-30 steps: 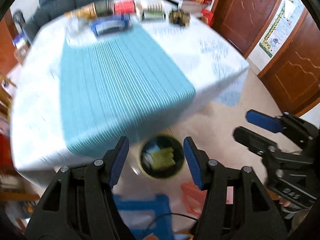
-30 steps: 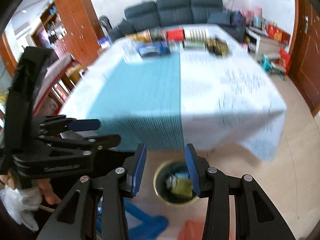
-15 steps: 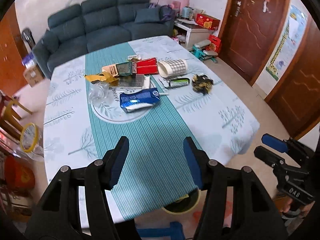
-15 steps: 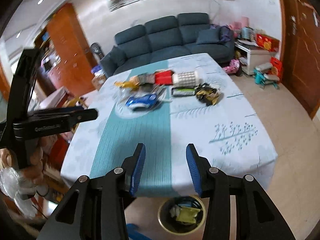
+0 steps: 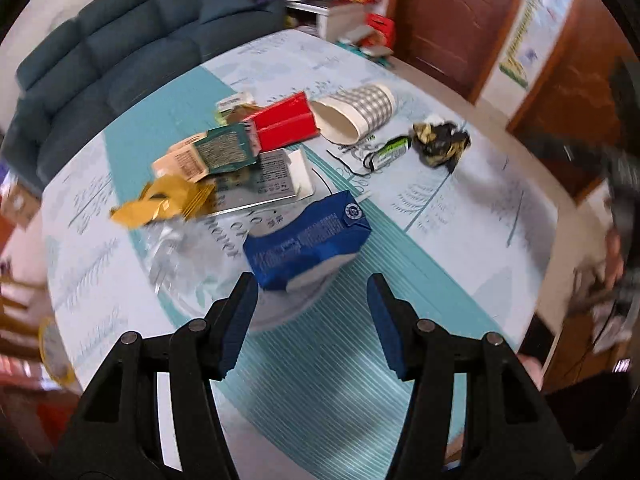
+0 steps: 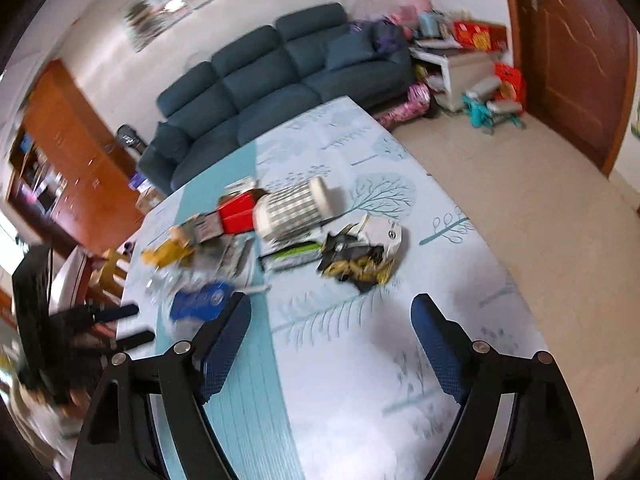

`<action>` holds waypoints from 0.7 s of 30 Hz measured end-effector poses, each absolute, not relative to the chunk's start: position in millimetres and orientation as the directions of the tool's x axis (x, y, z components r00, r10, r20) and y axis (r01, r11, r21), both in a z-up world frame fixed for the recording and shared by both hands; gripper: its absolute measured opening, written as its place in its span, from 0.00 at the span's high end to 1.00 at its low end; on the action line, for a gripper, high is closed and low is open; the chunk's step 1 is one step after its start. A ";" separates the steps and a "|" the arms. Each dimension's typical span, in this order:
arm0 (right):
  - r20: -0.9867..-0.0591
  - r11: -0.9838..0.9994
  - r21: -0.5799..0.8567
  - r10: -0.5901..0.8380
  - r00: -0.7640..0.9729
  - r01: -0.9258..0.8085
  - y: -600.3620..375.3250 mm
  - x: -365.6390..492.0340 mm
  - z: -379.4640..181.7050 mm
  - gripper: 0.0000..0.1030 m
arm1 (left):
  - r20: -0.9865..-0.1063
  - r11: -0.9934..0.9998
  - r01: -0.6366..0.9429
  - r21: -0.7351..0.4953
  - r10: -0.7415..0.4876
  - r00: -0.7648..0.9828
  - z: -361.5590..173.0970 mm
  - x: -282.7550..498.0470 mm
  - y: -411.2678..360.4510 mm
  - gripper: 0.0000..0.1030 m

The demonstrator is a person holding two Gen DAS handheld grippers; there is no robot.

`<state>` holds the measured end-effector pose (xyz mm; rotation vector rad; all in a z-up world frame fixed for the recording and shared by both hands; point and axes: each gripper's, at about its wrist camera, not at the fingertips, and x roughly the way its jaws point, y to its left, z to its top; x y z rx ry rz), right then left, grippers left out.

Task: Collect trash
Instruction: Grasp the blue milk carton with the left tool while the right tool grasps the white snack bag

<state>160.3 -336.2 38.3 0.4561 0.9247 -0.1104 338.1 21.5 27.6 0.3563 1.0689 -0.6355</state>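
Both grippers hang above the counter (image 6: 360, 360) with nothing in them, pointing down at a spread of litter. The left gripper (image 5: 312, 316) has its fingers (image 5: 240, 320) at a middling gap, and the blue carton (image 5: 308, 240) lies just ahead of them and a little toward the left finger, its near end almost level with the tips; its long axis runs away from the fingers and slants to the right, so the gap already roughly straddles its width. The right gripper (image 6: 332, 344) has just been opening and now stands wide, with nothing between its fingers; the crumpled black-and-gold wrapper (image 6: 356, 260) sits ahead of that gap, near its middle, clear of both tips. So each hand has its own nearest piece: left for the carton, right for the wrapper. Beyond the carton lie clear crinkled plastic (image 5: 180, 248) off the left finger, a yellow wrapper (image 5: 168, 200), a flat silver packet (image 5: 264, 180), a red box (image 5: 284, 124) and a checked paper cup (image 5: 356, 112) on its side. A green and white packet (image 6: 296, 254) lies just left of the wrapper, close enough to be caught along with it. No bin shows in either view.
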 end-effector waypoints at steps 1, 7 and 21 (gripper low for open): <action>-0.799 0.893 0.334 0.100 0.593 0.300 -339.1 170.0 32.3 0.19 | -0.895 0.759 0.651 0.000 -0.290 0.338 20.1 343.7 17.0 0.48; -0.856 0.861 0.303 0.058 0.513 0.409 -355.4 227.7 -10.8 0.19 | -0.889 0.693 0.716 0.088 -0.270 0.370 -2.0 357.9 -3.6 0.48; -0.877 0.895 0.321 0.159 0.453 0.308 -323.1 243.2 -59.8 0.41 | -0.884 0.519 0.815 0.258 -0.215 0.416 -25.6 339.6 -33.9 0.48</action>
